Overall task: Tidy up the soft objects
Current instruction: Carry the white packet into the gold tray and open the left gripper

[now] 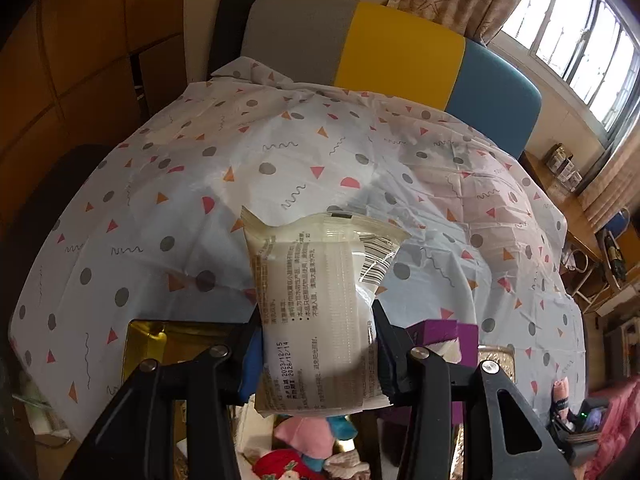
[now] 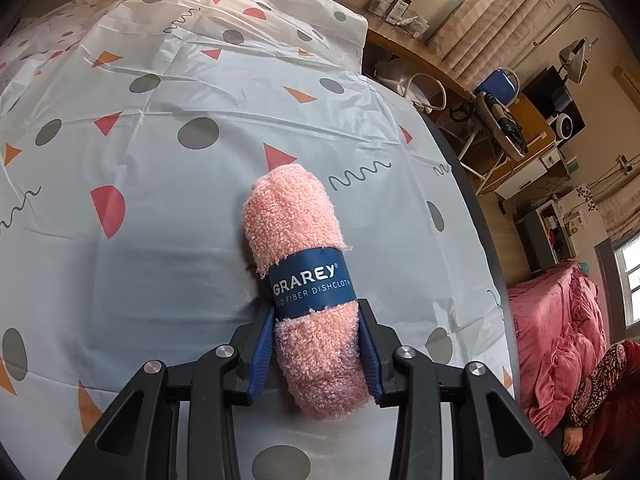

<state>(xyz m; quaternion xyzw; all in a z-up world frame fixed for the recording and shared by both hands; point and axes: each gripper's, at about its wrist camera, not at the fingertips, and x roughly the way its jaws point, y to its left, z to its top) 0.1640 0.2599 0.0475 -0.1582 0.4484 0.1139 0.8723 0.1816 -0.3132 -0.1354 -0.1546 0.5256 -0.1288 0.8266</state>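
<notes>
In the left wrist view my left gripper [image 1: 318, 356] is shut on a soft white pack in clear printed wrap [image 1: 316, 300], held upright above the patterned tablecloth [image 1: 200, 184]. Below it lie soft toys, pink [image 1: 306, 434] and red [image 1: 280, 464], beside a gold tray [image 1: 146, 340] and a purple box [image 1: 444, 330]. In the right wrist view my right gripper [image 2: 318, 354] is shut on a rolled pink dishcloth [image 2: 296, 216] with a blue paper band, its far end low over the tablecloth [image 2: 160, 140].
A chair back in grey, yellow and blue [image 1: 392, 48] stands behind the table. The table's right edge [image 2: 472, 208] drops to a floor with a desk, shelves and a pink bed [image 2: 560, 320]. A person's sleeve [image 2: 596, 384] shows at the far right.
</notes>
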